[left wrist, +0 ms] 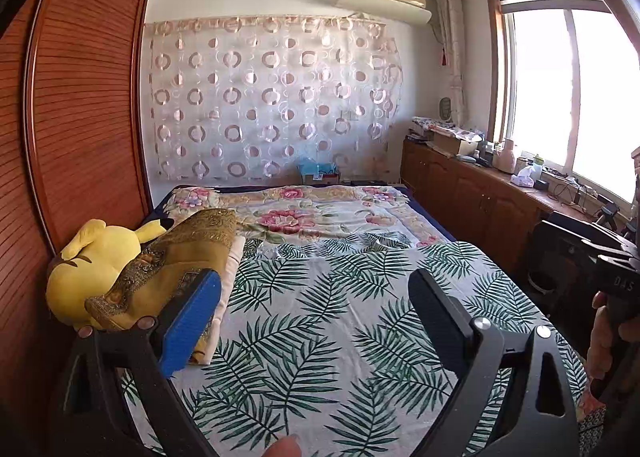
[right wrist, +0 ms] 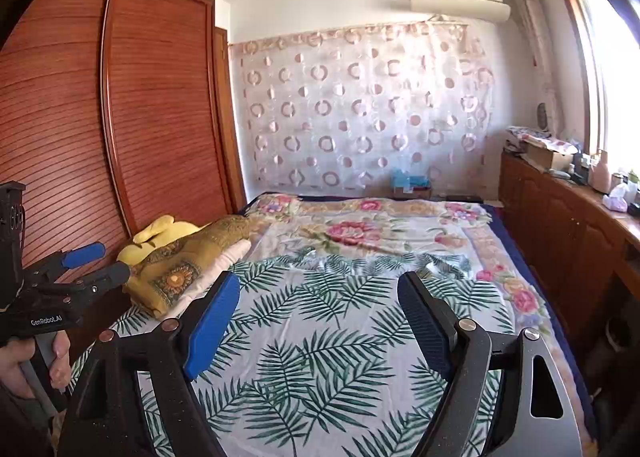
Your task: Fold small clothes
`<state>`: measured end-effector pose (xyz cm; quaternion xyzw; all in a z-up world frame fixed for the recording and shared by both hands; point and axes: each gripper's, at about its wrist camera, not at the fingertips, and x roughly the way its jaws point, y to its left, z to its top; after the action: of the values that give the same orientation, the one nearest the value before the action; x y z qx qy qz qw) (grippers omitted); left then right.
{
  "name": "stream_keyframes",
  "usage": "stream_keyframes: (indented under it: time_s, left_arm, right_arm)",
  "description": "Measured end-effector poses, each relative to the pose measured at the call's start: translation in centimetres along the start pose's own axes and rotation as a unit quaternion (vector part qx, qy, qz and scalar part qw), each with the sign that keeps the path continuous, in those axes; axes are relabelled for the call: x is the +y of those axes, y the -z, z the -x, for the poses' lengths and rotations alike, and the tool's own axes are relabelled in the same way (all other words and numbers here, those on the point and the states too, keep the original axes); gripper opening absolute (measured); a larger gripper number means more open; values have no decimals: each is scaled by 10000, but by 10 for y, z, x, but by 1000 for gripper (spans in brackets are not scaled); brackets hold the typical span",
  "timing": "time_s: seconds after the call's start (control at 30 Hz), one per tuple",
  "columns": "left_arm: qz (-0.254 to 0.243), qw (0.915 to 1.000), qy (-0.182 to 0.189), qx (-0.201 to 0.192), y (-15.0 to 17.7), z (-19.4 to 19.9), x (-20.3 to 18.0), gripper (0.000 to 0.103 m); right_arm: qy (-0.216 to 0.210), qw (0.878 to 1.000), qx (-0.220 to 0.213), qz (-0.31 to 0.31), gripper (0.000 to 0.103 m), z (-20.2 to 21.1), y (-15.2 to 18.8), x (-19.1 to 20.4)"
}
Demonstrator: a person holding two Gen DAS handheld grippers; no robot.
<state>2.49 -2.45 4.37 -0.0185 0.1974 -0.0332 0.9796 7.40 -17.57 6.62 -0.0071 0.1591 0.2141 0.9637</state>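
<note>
Both tongs are released and nothing is held. The left gripper (left wrist: 316,293) is shown with its jaws spread wide over the leaf-print sheet (left wrist: 360,321); only sheet is seen between the pads. The right gripper (right wrist: 320,309) is likewise spread over bare sheet, with nothing between its jaws.

The only cloth that may be the task's item is the mustard patterned fabric (left wrist: 176,257), folded and laid on a pale pad beside the yellow plush (left wrist: 92,261). It is located ahead and to the left of both tongs, just past the left finger (left wrist: 192,321) of the left gripper, and is touched by neither. Whether it is a garment cannot be told. No loose garment is seen on the sheet in front of the tongs.

Probable faults from this state:

- If the fabric is approached from the right, the plush or the pale pad may be pinched with it, since all three lie in contact.
- If only the top layer is gripped, the existing fold may be pulled open.
- The sheet may be caught and dragged if the jaws are lowered too far.
- The tongs are near each other; a collision is possible on a shared reach leftward.
</note>
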Motion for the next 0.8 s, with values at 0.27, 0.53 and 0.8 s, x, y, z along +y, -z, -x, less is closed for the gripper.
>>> stream_keyframes:
  time_s: [0.27,0.53,0.8]
  left_arm:
    - [18,10000,4,-40,1,12,-14,95]
    - [37,10000,1,-69,2,16,-17,95]
    - [47,9999,-53,-91,1,20,-16,95]
  right_arm:
    - [118,9999,-103,-69,83,5,15,14]
    - [158,9997,-134,-122,83,0,23,19]
    - [256,9996,-125,-90,83,-3,27,11]
